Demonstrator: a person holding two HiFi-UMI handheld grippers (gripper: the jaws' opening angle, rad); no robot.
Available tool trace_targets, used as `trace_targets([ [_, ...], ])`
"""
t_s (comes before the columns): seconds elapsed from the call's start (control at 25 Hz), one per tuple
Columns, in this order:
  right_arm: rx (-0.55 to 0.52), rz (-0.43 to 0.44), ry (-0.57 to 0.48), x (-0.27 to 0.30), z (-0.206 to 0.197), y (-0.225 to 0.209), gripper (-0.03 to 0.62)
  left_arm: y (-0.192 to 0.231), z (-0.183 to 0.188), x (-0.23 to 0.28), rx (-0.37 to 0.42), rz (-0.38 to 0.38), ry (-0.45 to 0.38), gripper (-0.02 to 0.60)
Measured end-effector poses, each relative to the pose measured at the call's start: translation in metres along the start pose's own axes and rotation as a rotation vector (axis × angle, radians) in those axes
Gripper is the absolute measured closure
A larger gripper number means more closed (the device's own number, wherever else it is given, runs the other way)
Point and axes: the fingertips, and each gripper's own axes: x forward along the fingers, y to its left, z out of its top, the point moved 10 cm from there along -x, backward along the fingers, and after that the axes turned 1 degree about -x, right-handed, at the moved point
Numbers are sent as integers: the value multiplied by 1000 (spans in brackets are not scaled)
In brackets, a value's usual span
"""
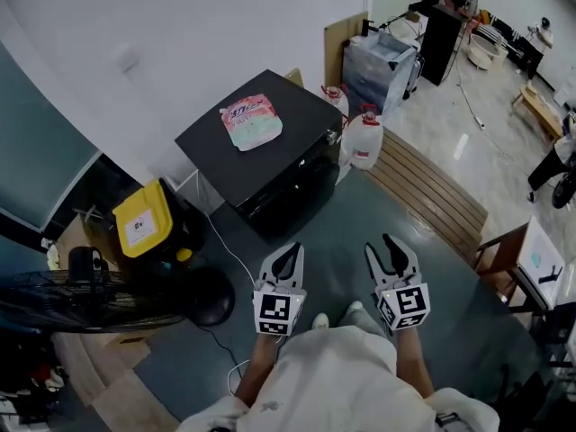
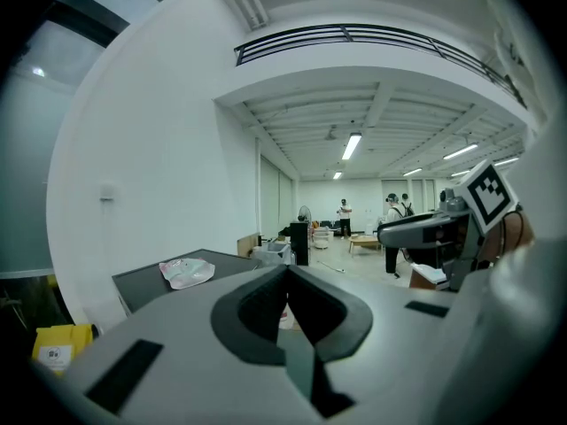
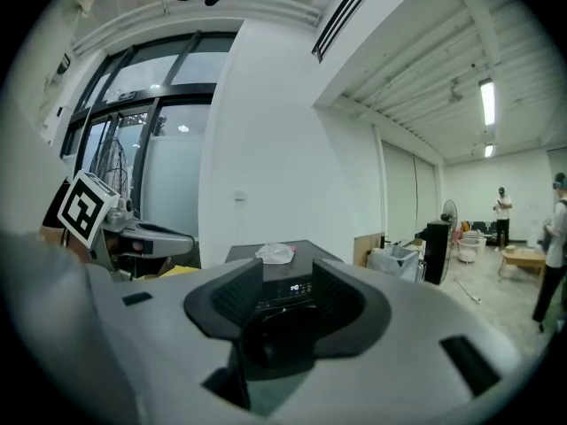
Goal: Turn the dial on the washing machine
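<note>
dial: was not made out on washing machine front; judged stiff, rim to be pinched
left gripper: fingers closed together, empty
right gripper: fingers narrowly apart, empty

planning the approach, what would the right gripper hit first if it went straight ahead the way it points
Most likely the front control panel of the black washing machine, which shows framed between the jaws of the right gripper. Nothing shows in between, though depth is unclear.

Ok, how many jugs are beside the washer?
2. One jug stands right of the washer, by its front corner. A second jug sits just behind it, against the washer's side. Others could be hidden behind the machine.
</note>
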Motion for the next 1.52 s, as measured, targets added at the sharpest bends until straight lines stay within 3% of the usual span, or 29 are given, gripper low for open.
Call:
trace_targets([
  [0.52, 1, 23, 4, 62, -2, -54, 411, 10, 7, 71, -7, 28, 12, 569],
  [1.12, 7, 206, 39, 180, 0, -164, 411, 2, 20, 199, -45, 168, 55, 568],
  [1.52, 17, 296, 73, 246, -20, -211, 410, -1, 12, 260, -62, 267, 99, 568],
])
